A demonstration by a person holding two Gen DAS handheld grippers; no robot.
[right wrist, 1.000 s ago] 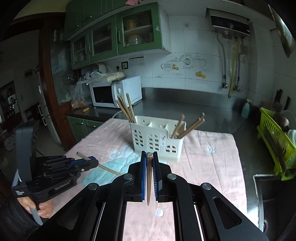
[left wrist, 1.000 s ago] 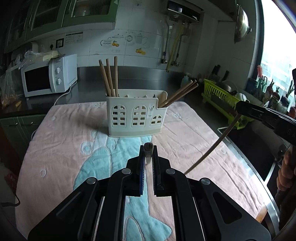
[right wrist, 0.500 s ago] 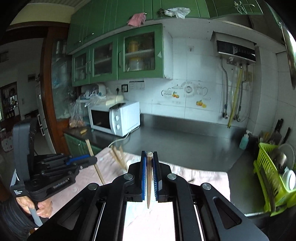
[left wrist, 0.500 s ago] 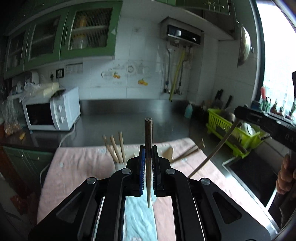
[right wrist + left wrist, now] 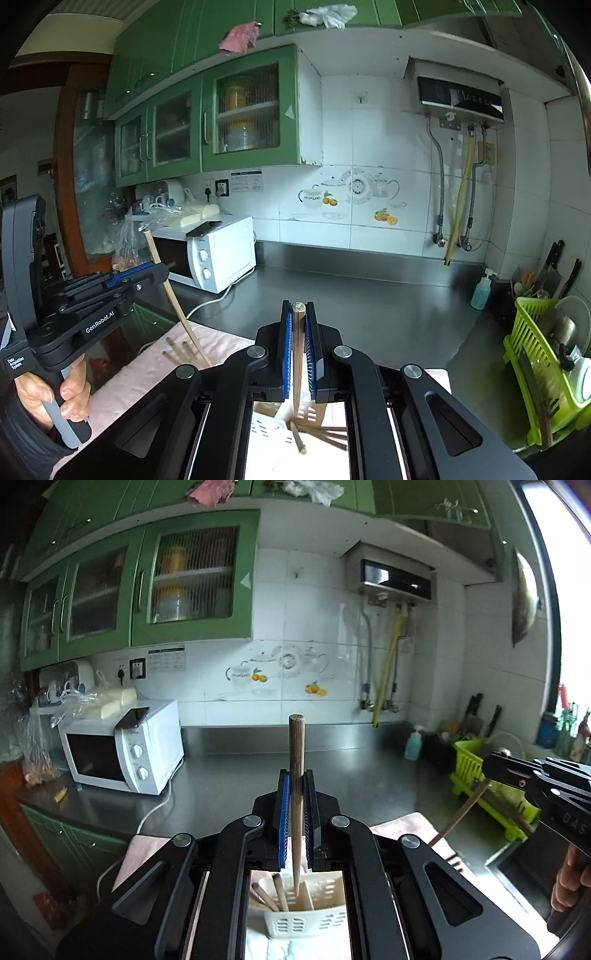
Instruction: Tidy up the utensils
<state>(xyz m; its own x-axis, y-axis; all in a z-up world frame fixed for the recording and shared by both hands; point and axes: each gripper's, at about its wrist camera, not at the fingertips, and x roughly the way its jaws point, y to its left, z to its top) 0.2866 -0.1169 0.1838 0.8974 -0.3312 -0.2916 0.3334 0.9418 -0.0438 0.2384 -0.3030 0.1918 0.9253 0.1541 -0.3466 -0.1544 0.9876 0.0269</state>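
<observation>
My left gripper (image 5: 296, 775) is shut on a wooden chopstick (image 5: 296, 746) held nearly upright, its thin tip hanging over the white utensil holder (image 5: 306, 921) seen below between the gripper's arms. Several chopsticks (image 5: 271, 893) stand in that holder. My right gripper (image 5: 298, 308) is shut on another chopstick (image 5: 297, 354), whose lower end hangs over the holder (image 5: 269, 428) and the chopsticks (image 5: 321, 435) in it. Each gripper shows in the other's view: the left one (image 5: 162, 271) with its chopstick (image 5: 173, 295), the right one (image 5: 489, 766) with its chopstick (image 5: 458, 818).
The holder stands on a pink cloth (image 5: 147, 373) on a steel counter (image 5: 369, 306). A white microwave (image 5: 122, 749) stands at the back left, a green dish rack (image 5: 543, 369) and a soap bottle (image 5: 482, 290) at the right, a sink (image 5: 524, 878) beside the cloth. A hand (image 5: 48, 398) holds the left gripper's handle.
Both grippers have risen and moved forward over the holder, each keeping its chopstick. The holder has slid from mid-view to the bottom edge, and the left chopstick now stands upright.
</observation>
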